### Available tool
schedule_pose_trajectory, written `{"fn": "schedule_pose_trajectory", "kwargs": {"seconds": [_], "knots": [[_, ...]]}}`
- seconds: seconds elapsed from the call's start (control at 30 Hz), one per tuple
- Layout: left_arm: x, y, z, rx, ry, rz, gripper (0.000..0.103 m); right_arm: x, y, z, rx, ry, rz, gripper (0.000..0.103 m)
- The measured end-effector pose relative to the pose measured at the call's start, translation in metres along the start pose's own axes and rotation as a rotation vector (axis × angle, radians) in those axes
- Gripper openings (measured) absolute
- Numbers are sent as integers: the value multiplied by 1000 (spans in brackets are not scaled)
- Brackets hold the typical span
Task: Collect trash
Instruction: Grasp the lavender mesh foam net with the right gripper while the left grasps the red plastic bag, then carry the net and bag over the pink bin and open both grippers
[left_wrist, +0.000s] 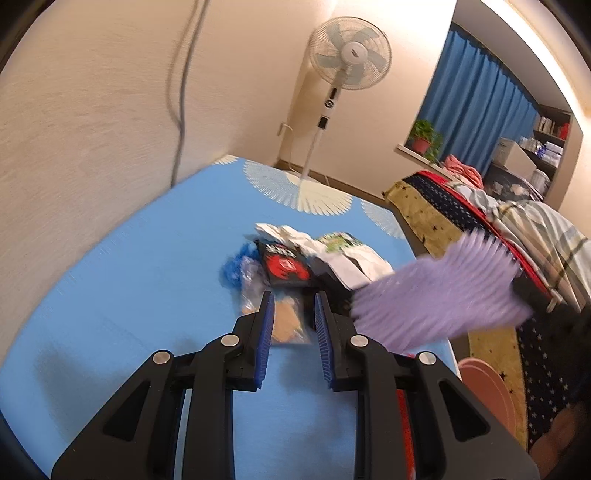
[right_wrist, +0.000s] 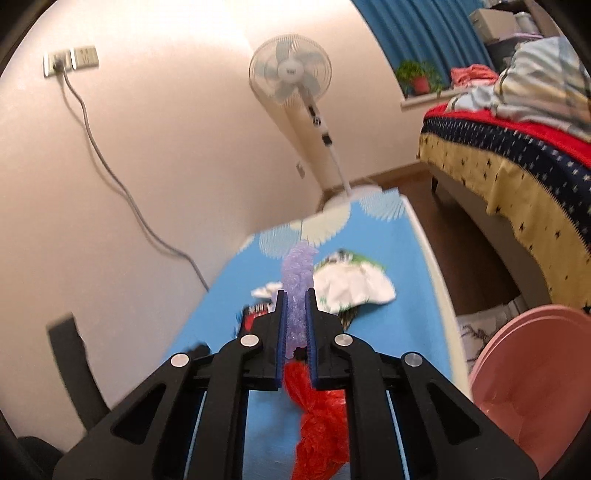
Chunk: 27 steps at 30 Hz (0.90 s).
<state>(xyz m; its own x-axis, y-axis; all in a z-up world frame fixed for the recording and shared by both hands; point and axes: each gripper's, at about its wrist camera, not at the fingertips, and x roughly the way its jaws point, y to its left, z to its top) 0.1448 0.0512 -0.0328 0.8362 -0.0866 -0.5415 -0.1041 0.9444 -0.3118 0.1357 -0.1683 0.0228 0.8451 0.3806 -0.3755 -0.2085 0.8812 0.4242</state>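
A pile of trash lies on the blue table (left_wrist: 129, 277): a black and red wrapper (left_wrist: 286, 266), crumpled blue plastic (left_wrist: 236, 266), a clear bag with tan contents (left_wrist: 286, 325) and white and green wrappers (left_wrist: 343, 254). My left gripper (left_wrist: 293, 306) is open, just above the clear bag. My right gripper (right_wrist: 295, 301) is shut on a purple and red brush (right_wrist: 297, 288); its purple bristles (left_wrist: 436, 295) sweep in from the right beside the pile, blurred. The white and green wrapper (right_wrist: 351, 284) lies just right of the right gripper.
A pink bin (right_wrist: 528, 387) stands by the table's right edge, also in the left wrist view (left_wrist: 487, 387). A standing fan (left_wrist: 349, 55) and a bed (left_wrist: 480, 221) are beyond. A wall with a hanging cable (left_wrist: 181, 110) borders the table's left side.
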Motion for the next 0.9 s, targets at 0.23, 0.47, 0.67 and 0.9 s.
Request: {"fn": "schedule_pose_trajectory", "kwargs": {"seconds": [0.23,0.47,0.67,0.9], "knots": [[-10,-36,-27,75,46,-124,23,-42,-12,18,-31,-96,-106,10],[-9,-66,-55,155,109,-175,46,-70,-32,19,-49,-91,-241,10],[0,-66,-74,156,183,-155,45,-98,-38,20,-83,-98,-303,10],[-4,-64,-74,136,185,-174,19,-128,-36,18,-121,-92,-369,10]]}}
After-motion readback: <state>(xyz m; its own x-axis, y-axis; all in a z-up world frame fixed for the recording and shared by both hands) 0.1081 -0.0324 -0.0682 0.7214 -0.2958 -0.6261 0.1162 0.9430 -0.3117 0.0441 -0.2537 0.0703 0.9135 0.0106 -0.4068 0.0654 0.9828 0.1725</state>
